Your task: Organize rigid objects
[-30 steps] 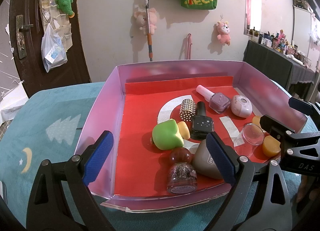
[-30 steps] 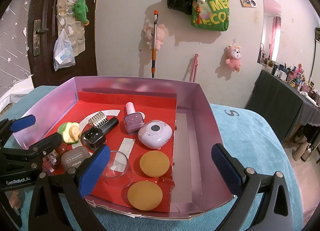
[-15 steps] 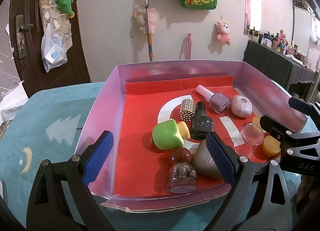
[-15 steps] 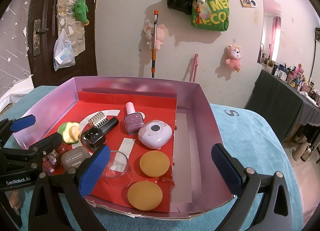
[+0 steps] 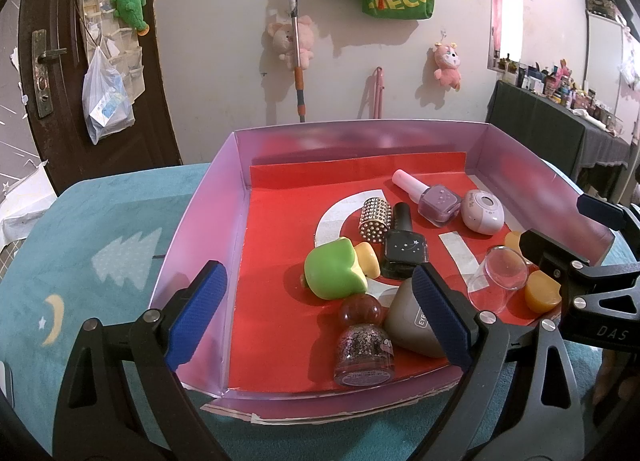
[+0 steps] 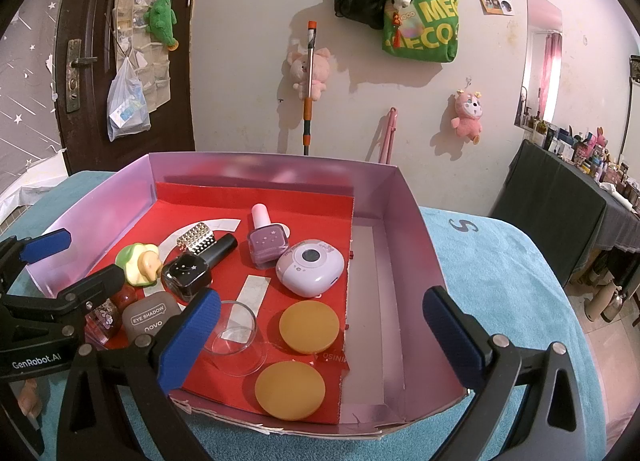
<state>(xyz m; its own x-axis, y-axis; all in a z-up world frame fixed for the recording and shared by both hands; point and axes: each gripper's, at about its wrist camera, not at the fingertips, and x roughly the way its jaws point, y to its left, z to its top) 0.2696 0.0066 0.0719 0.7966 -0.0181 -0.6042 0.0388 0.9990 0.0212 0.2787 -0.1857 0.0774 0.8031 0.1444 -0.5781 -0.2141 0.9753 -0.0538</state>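
Observation:
A pink box (image 5: 200,229) (image 6: 416,253) with a red floor holds small items. In it lie a green avocado toy (image 5: 336,277) (image 6: 138,263), a black nail polish bottle (image 5: 404,249) (image 6: 196,269), a purple nail polish bottle (image 5: 434,205) (image 6: 266,247), a studded cylinder (image 5: 374,217), a pale camera-shaped case (image 5: 482,213) (image 6: 310,269), a glitter bottle (image 5: 364,349), a grey eye-shadow case (image 6: 150,317), a clear cup (image 5: 498,277) (image 6: 234,335) and two orange discs (image 6: 308,325). My left gripper (image 5: 320,317) is open at the box's near left. My right gripper (image 6: 320,341) is open at its near right. Both are empty.
The box sits on a teal cloth (image 5: 80,261) (image 6: 500,281) on a table. A wall with hanging plush toys and bags (image 6: 420,29) is behind. A door (image 5: 40,61) is at the left and a cluttered dark table (image 6: 580,201) at the right.

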